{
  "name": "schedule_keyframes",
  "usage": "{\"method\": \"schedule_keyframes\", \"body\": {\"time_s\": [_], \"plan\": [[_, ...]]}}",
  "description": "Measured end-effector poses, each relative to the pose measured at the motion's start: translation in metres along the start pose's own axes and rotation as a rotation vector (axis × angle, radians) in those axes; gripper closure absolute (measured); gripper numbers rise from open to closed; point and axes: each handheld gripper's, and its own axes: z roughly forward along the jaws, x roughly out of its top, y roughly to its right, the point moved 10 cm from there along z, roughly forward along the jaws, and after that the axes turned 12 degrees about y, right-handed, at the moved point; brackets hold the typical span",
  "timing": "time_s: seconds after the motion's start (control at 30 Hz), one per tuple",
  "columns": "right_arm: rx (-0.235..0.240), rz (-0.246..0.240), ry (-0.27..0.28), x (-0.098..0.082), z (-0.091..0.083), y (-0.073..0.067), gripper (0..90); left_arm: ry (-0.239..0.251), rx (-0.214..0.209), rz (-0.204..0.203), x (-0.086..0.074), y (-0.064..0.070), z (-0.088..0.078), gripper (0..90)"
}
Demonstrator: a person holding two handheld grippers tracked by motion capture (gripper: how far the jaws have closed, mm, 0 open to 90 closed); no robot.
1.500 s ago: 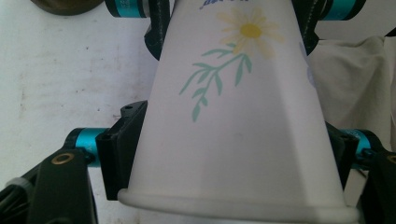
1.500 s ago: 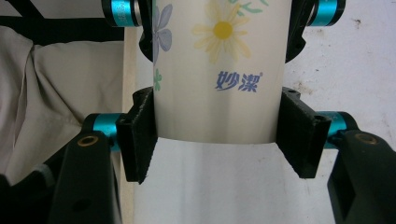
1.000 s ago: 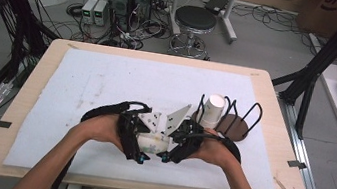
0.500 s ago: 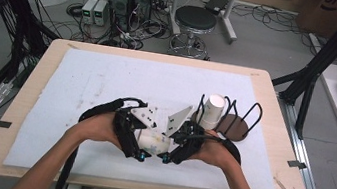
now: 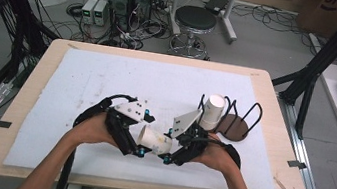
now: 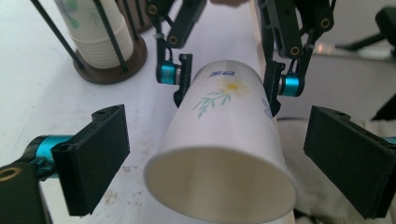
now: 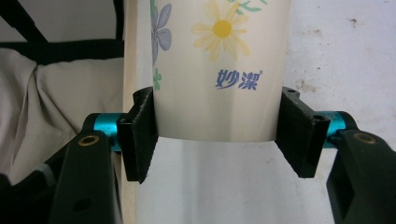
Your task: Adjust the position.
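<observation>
The right gripper point(image 5: 167, 157) pinches a white paper cup printed with flowers point(image 5: 155, 140) near its closed base, holding it level above the white foam mat point(image 5: 82, 81). The cup's open mouth faces the left gripper point(image 5: 140, 148), whose jaws stand spread on either side of the rim without touching it. Judged from this, the cup is held out for a handover or a regrip.

A stack of matching cups point(image 5: 213, 112) leans in a black wire holder on a round brown base point(image 5: 235, 125), just beside the right hand.

The mat covers a pale wooden table point(image 5: 274, 115). Beyond it: grey floor, a black stool point(image 5: 195, 20), electronics and tangled cables point(image 5: 129, 3).
</observation>
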Motion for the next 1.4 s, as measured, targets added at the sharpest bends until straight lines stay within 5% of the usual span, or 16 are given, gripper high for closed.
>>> {"method": "schedule_keyframes", "body": {"time_s": [0.17, 0.37, 0.7, 1.4], "plan": [[-0.022, 0.02, 0.082, -0.005, -0.006, 0.003, 36.6, 0.115, 0.031, -0.037, 0.002, -0.005, -0.011, 6.9], [-0.045, 0.048, 0.167, -0.006, -0.013, 0.008, 36.6, 0.135, 0.05, -0.038, -0.004, -0.005, -0.014, 6.8], [-0.054, 0.07, 0.299, -0.004, -0.019, 0.008, 36.6, 0.244, 0.06, -0.081, -0.006, -0.007, -0.019, 6.9], [-0.049, 0.075, 0.451, -0.004, -0.017, 0.004, 36.6, 0.406, 0.037, -0.139, -0.016, -0.006, -0.012, 6.9]]}}
